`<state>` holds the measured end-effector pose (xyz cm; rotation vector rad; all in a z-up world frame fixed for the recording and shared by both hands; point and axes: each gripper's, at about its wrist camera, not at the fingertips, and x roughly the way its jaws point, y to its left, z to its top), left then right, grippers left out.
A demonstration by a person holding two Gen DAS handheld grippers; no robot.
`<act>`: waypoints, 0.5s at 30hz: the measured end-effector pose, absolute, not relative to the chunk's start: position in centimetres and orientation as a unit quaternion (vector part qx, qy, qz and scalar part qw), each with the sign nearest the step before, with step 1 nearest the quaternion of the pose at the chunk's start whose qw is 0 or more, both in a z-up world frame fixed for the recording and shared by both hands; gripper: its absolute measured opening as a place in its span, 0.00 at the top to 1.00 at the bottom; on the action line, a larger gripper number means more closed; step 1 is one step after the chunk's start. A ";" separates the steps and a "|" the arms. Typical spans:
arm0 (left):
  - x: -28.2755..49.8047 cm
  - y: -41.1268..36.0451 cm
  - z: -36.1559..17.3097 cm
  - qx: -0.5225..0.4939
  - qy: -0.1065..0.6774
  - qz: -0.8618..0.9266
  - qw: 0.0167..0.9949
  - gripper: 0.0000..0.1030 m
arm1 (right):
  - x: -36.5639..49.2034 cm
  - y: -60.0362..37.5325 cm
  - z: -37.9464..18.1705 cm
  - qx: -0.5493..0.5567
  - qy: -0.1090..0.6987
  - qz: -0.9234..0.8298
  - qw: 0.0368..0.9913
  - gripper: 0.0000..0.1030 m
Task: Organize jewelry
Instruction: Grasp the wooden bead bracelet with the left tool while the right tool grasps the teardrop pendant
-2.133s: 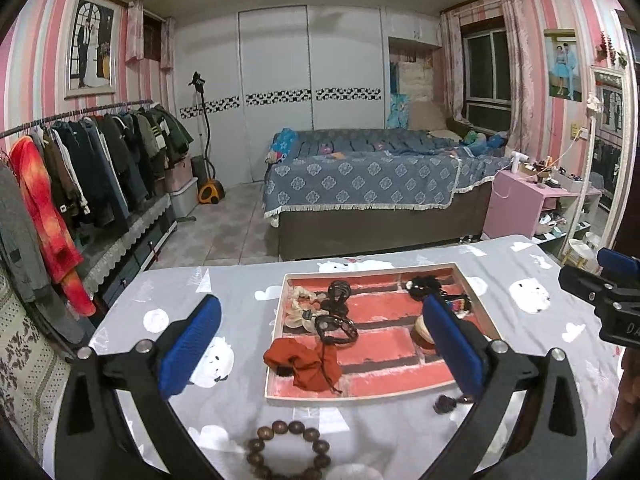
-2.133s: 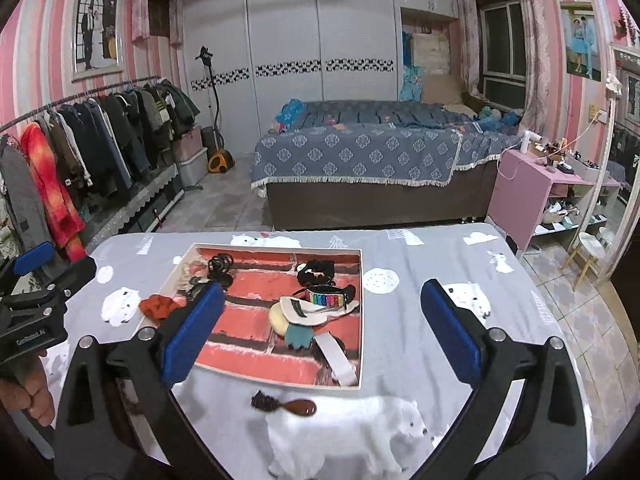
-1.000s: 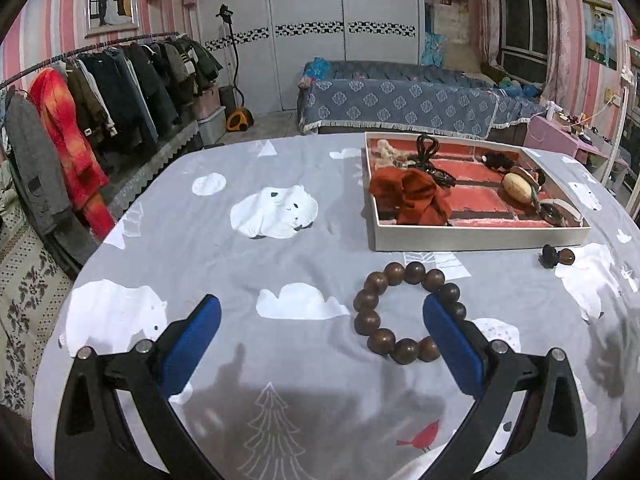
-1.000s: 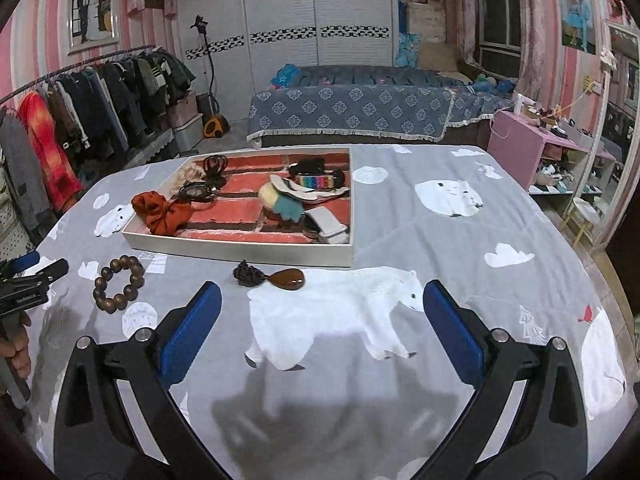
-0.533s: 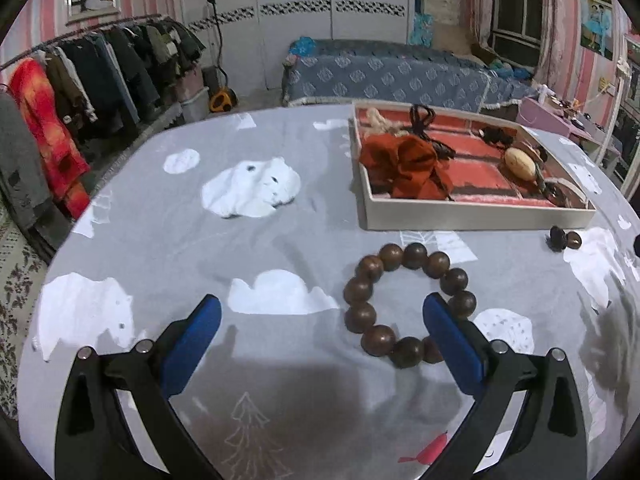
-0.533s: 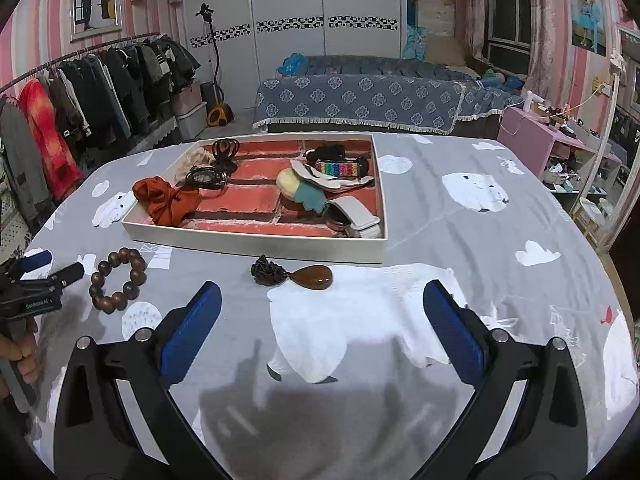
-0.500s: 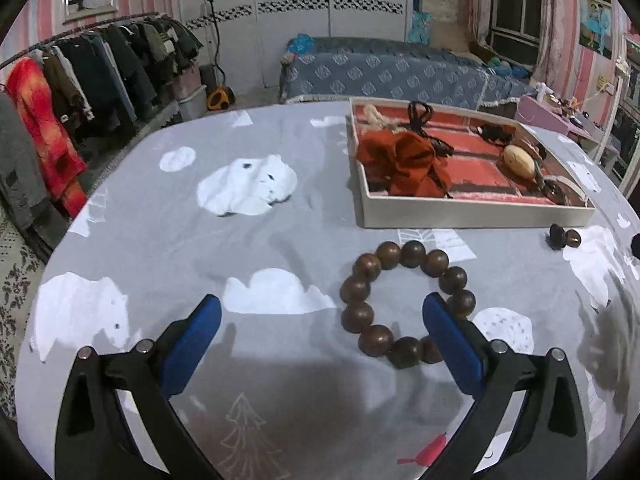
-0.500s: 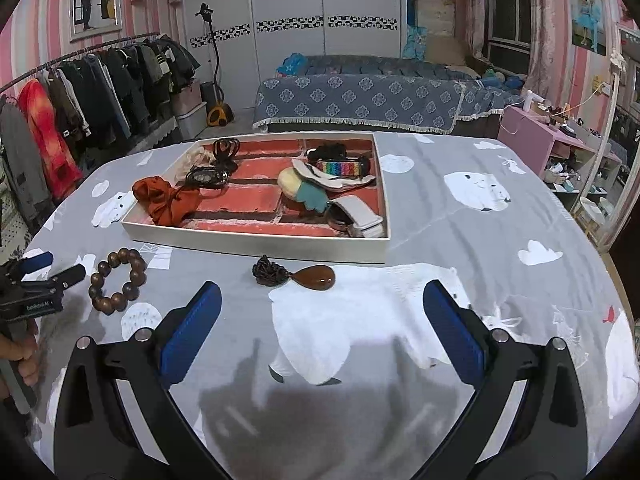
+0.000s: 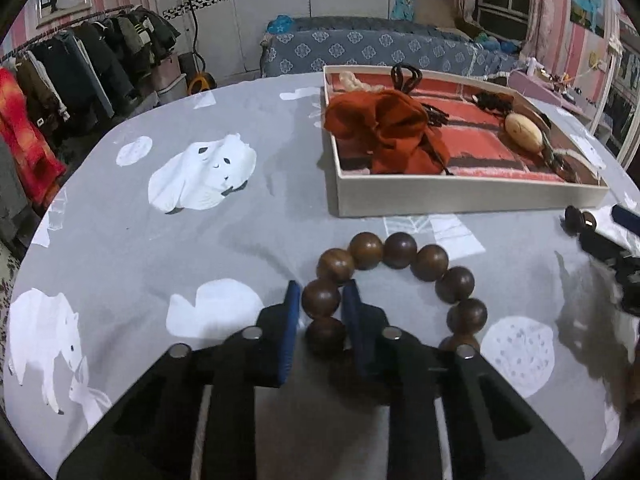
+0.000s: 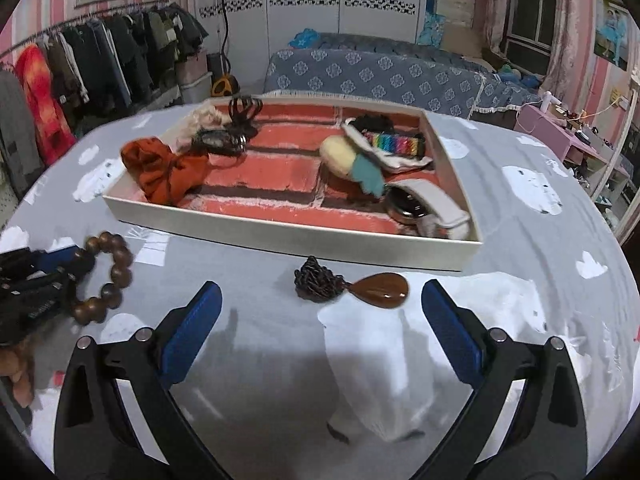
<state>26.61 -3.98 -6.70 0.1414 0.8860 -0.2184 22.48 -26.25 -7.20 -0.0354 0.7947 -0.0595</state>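
A bracelet of large brown wooden beads [image 9: 400,250] lies on the grey bear-print tablecloth in front of the tray [image 9: 440,198]. My left gripper [image 9: 321,296] is closing on it, its blue pads pressing one bead on the ring's left side. In the right wrist view, a brown teardrop pendant [image 10: 384,290] with a dark knotted cord lies just short of the tray [image 10: 280,228]. My right gripper [image 10: 321,292] is low over the cloth. Its jaws are wide and closing slightly, with the pendant level with the fingertips and untouched.
The tray holds an orange cloth bow [image 9: 384,132], a cream oval bead [image 9: 522,130], dark hair ties, a rainbow band [image 10: 394,144] and a watch [image 10: 416,206]. A clothes rack stands to the left, a bed behind the table.
My left gripper came down onto the bracelet and closed from wide open around one bead. The right gripper moved forward and down towards the pendant.
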 end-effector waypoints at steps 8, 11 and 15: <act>26.3 -3.8 -6.6 0.058 0.418 -0.112 0.900 0.81 | 24.6 -25.6 -9.1 -0.050 0.423 -0.024 0.904 0.67; 26.1 -3.8 -6.2 0.049 0.409 -0.113 0.904 0.81 | 24.7 -26.5 -9.0 -0.030 0.422 -0.020 0.906 0.77; 25.6 -3.7 -5.1 0.039 0.396 -0.115 0.910 0.81 | 23.8 -27.3 -8.4 -0.004 0.412 -0.011 0.911 0.80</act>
